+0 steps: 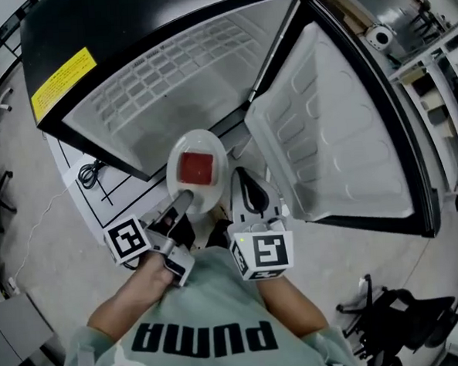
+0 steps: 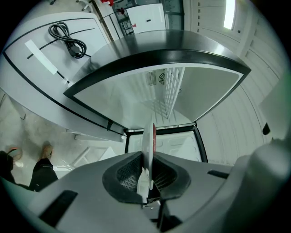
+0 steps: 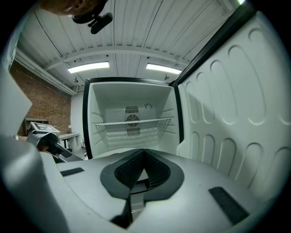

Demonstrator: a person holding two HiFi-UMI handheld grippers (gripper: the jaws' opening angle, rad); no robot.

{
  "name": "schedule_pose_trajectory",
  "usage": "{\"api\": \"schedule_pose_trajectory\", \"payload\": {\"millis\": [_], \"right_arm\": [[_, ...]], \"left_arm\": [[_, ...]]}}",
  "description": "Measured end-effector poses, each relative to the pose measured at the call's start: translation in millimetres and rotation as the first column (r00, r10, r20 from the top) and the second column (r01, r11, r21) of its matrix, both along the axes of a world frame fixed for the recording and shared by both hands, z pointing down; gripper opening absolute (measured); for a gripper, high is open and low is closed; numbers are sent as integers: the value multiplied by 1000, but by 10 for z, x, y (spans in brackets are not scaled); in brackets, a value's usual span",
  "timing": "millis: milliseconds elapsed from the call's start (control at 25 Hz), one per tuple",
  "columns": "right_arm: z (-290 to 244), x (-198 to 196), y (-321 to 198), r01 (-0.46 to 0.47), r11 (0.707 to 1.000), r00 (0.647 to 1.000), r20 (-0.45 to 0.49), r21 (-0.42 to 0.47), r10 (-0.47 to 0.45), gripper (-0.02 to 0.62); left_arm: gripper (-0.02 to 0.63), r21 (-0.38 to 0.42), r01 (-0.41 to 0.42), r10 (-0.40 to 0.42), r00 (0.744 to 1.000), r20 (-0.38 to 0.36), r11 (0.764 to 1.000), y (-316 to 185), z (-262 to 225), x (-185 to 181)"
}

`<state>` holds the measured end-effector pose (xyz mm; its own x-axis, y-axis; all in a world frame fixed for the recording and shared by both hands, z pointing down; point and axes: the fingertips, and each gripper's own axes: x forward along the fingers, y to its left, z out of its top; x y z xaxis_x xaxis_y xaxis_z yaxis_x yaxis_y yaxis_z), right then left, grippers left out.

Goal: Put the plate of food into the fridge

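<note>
white plate (image 1: 206,194) with red food (image 1: 196,167) just before the open fridge (image 1: 168,74), left gripper (image 1: 184,200) clamped on the plate rim, right gripper (image 1: 247,186) nearer the fridge door (image 1: 326,134), jaws together, empty

An open fridge (image 1: 128,45) stands in front of the person, its door (image 1: 342,140) swung out to the right. A plate (image 1: 218,188) carrying food (image 1: 197,167) sits before the opening, its near edge between the left gripper's (image 1: 185,200) jaws. The right gripper (image 1: 246,183) is just to its right. A cable (image 1: 91,173) lies left of the fridge.
</note>
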<state>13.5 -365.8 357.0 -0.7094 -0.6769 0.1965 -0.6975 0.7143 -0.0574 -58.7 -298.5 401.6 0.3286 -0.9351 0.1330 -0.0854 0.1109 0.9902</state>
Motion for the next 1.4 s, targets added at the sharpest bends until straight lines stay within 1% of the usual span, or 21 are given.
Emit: {"api": "schedule_pose_trajectory", "payload": {"millis": [160, 360, 480, 560, 760, 920, 1000, 1200, 1320, 1400], "right_arm": [[-57, -148, -266, 56, 998, 998, -2, -10, -56, 5], [-71, -291, -569, 129, 992, 992, -10, -5, -129, 5], [19, -350, -690, 163, 986, 987, 14, -25, -163, 5], [-51, -429, -758, 188, 982, 982, 24, -16, -188, 5], [-80, -524, -826, 239, 971, 971, 28, -8, -238, 5], [-172, -586, -886, 277, 961, 961, 9, 17, -277, 5], [-89, -578, -931, 291, 957, 957, -9, 15, -291, 5], [-38, -614, -942, 324, 946, 946, -16, 13, -324, 5], [-69, -659, -968, 336, 942, 942, -7, 7, -336, 5], [-94, -688, -1037, 339, 941, 941, -17, -5, -339, 5]], "left_arm": [[38, -8, 70, -70, 997, -17, 998, -194, -5, -76], [38, -8, 152, -152, 988, -34, 988, -439, 13, -148], [38, -9, 192, -192, 981, -35, 981, -541, 32, -186], [38, -10, 220, -220, 975, -36, 976, -585, 31, -224], [38, -8, 283, -283, 959, -31, 959, -658, 42, -319], [38, 1, 325, -325, 946, -23, 946, -763, 88, -383], [38, 3, 339, -339, 940, -22, 941, -857, 136, -401], [38, 11, 386, -386, 922, -18, 922, -951, 179, -479], [38, 7, 416, -416, 909, -16, 909, -986, 235, -555], [38, 0, 434, -434, 901, -21, 901, -1063, 302, -610]]}}
